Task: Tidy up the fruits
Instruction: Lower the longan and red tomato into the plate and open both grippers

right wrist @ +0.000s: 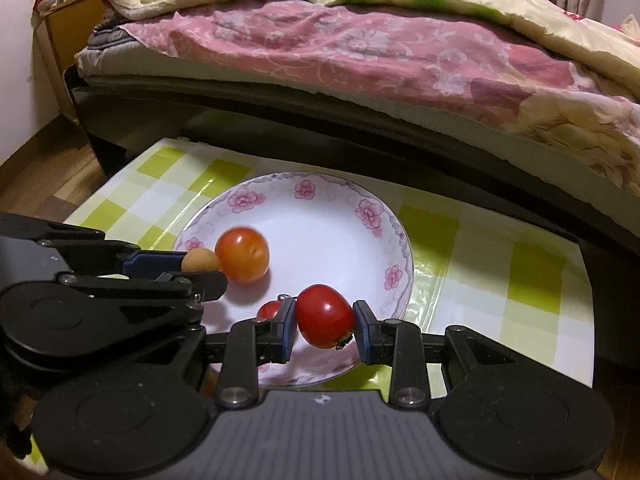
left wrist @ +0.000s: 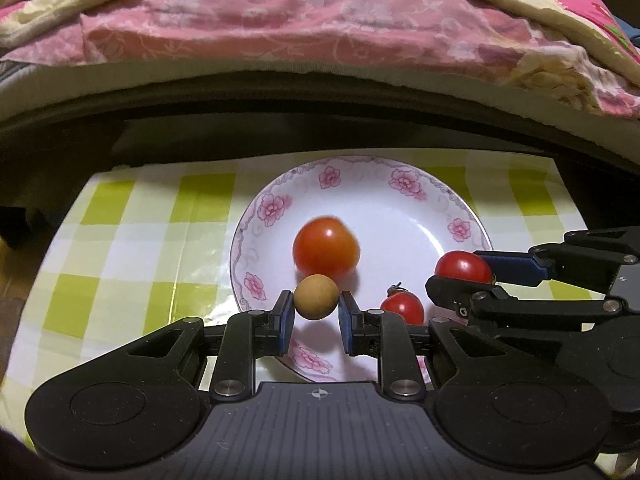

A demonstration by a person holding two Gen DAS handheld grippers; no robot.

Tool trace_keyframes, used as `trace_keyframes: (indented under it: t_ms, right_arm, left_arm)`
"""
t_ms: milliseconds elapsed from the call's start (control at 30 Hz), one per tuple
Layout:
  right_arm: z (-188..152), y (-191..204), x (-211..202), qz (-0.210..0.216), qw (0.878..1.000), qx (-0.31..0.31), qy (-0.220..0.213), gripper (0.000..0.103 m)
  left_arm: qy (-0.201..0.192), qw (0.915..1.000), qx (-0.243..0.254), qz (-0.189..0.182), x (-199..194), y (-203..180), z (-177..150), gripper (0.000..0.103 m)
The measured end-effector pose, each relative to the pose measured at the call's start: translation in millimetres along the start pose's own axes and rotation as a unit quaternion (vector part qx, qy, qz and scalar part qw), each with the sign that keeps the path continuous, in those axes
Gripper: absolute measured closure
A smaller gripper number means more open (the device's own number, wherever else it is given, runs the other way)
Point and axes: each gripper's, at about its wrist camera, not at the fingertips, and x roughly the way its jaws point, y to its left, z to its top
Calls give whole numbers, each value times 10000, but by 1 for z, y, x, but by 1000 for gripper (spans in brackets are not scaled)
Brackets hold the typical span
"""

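A white plate with pink flowers [left wrist: 404, 184] [right wrist: 332, 196] lies on the checked cloth. An orange-red tomato [left wrist: 326, 249] [right wrist: 242, 255] lies in it, blurred. A small red cherry tomato [left wrist: 402, 309] [right wrist: 270, 309] lies in the plate near its front. My left gripper [left wrist: 316, 317] [right wrist: 200, 270] holds a small tan round fruit [left wrist: 316, 297] [right wrist: 200, 261] just above the plate; a slight gap shows at its right pad. My right gripper [right wrist: 325, 320] [left wrist: 464, 276] is shut on a red tomato [right wrist: 325, 316] [left wrist: 463, 267] over the plate's front right.
The green and white checked cloth [left wrist: 132, 248] [right wrist: 500, 280] covers a low table. A bed with pink and cream quilts [left wrist: 320, 28] [right wrist: 360, 52] stands right behind it. A wooden floor [right wrist: 36, 172] and a bedside cabinet [right wrist: 68, 28] are at the left.
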Motion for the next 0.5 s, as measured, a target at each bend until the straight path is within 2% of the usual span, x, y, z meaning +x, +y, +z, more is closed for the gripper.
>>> trace_keyframes:
  t_ms: [500]
  right_arm:
    - [3, 1, 18, 39, 9996, -271, 12, 68]
  left_arm:
    - [51, 9999, -26, 105, 11, 3, 1, 72]
